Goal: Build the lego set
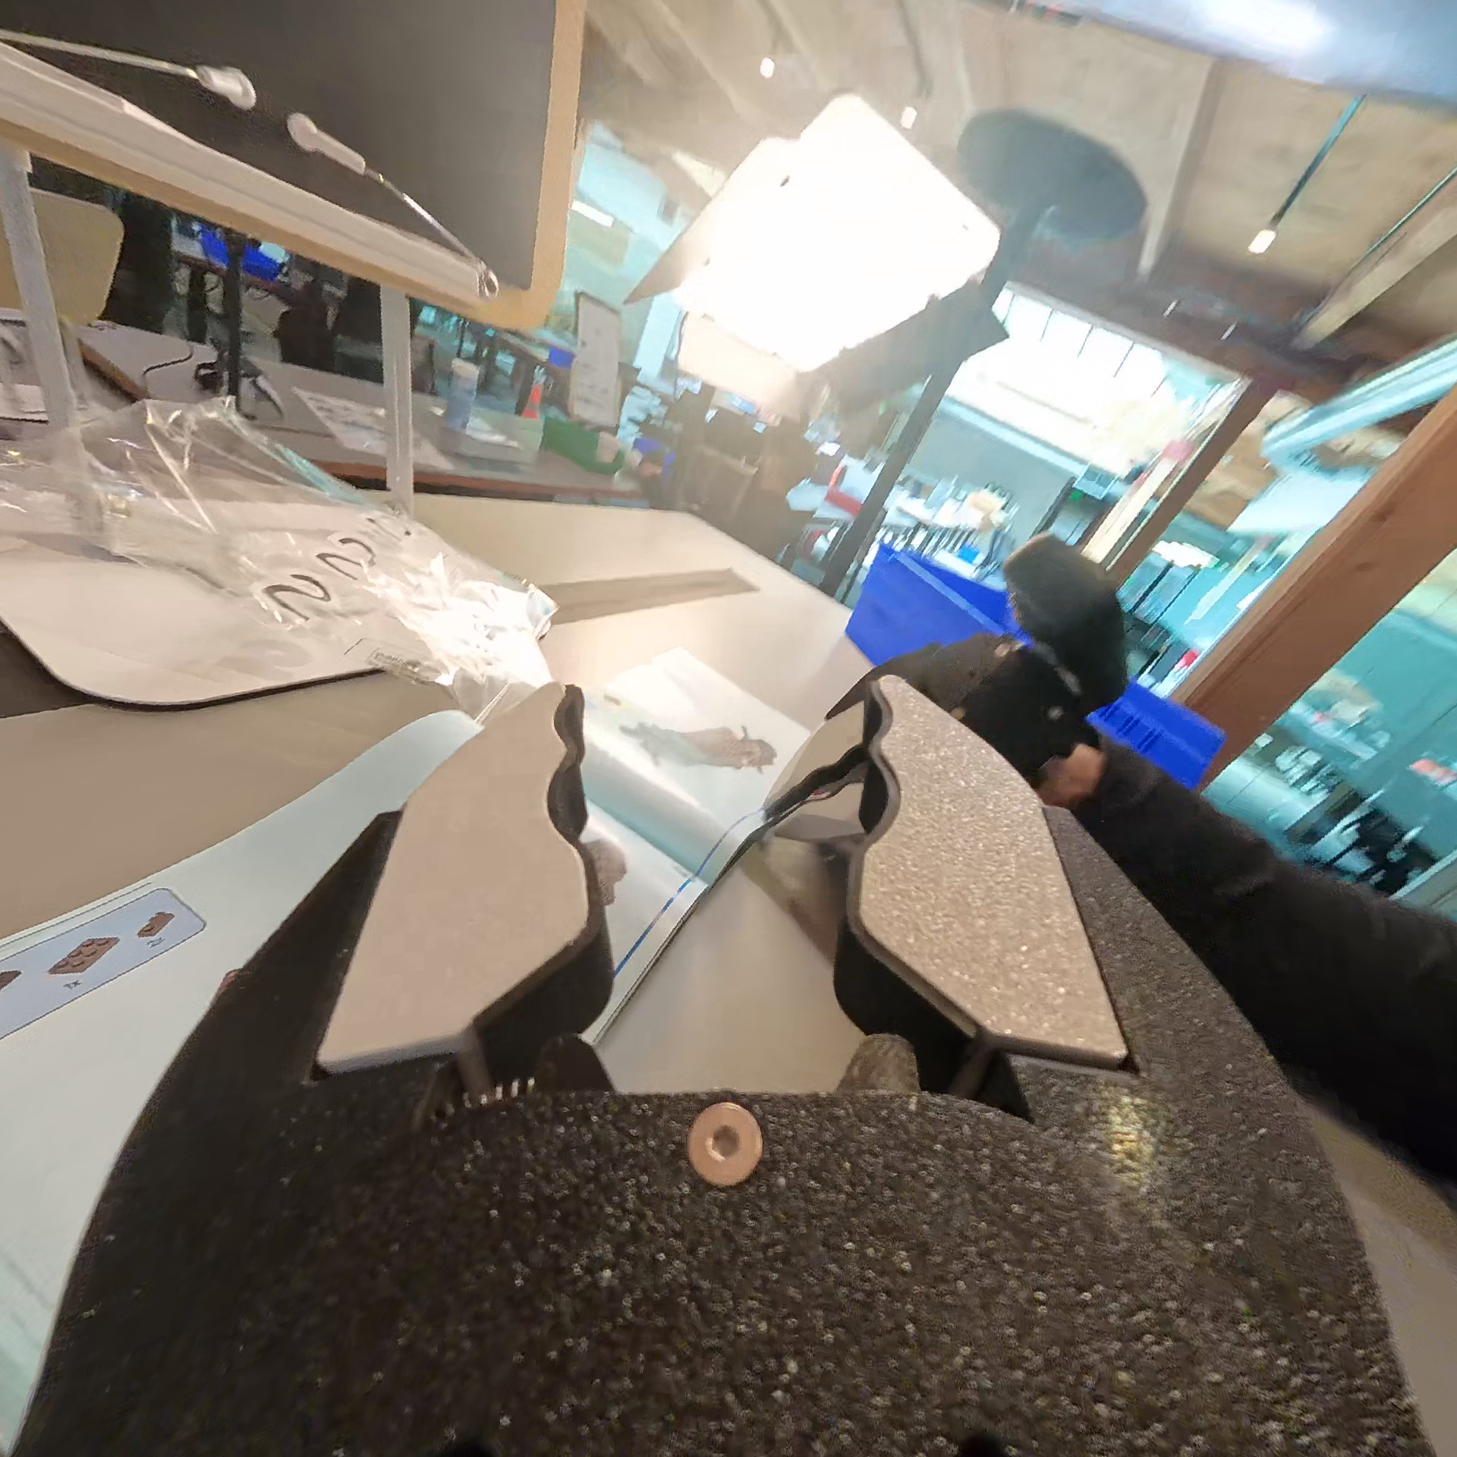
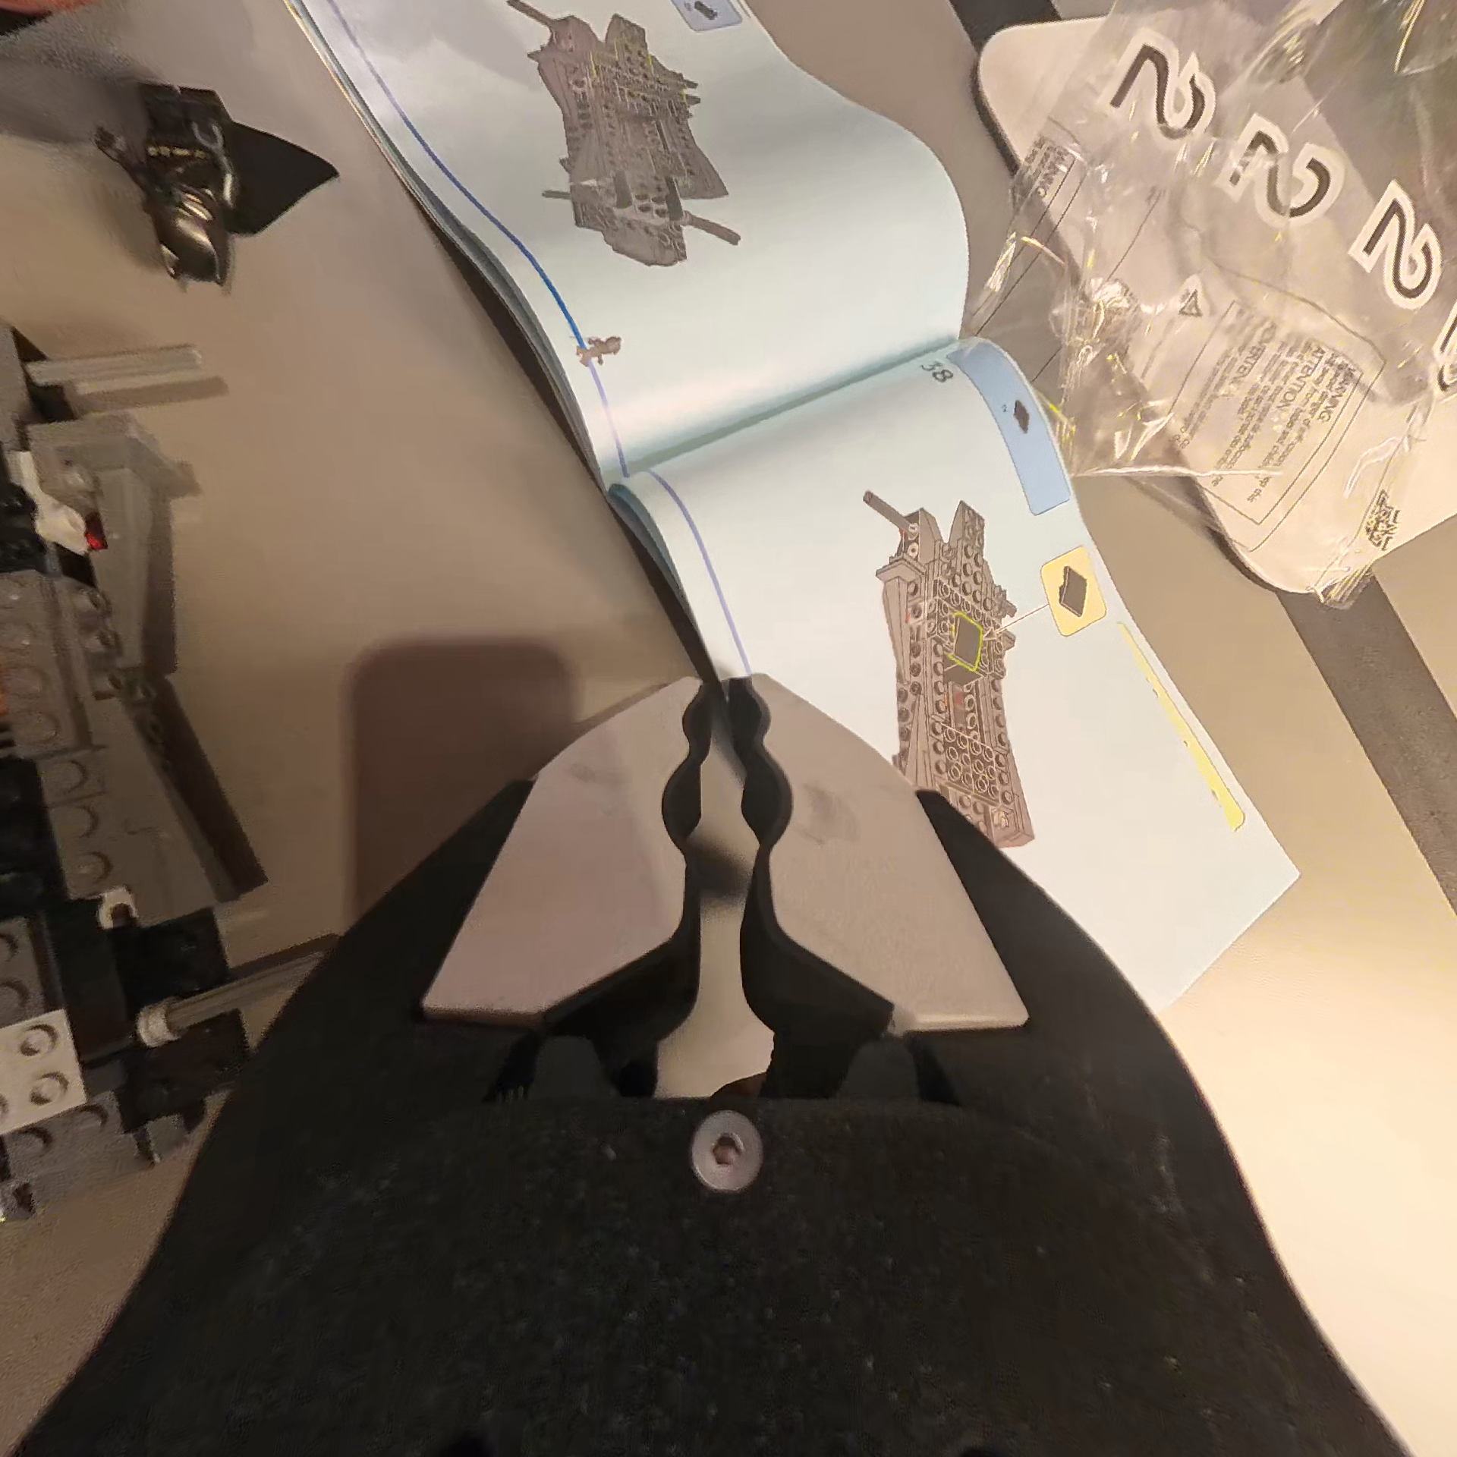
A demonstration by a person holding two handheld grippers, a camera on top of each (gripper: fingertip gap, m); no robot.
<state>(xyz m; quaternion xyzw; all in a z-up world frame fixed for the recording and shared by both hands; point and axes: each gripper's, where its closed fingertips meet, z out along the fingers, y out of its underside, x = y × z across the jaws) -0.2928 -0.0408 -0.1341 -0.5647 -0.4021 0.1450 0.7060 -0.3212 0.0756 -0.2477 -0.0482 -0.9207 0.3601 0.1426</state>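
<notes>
The right gripper (image 2: 719, 694) pinches a booklet (image 2: 985, 709) page edge; the left gripper (image 1: 721, 709) gapes empty above. A hard tug may tear the page.

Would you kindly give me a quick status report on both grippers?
Left gripper open, above instruction booklet. Right gripper shut on booklet's page edge. Clear plastic bags lie beside the booklet.

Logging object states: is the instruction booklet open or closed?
Open: the instruction booklet lies spread on the table, two illustrated pages facing up either side of its crease.
</notes>
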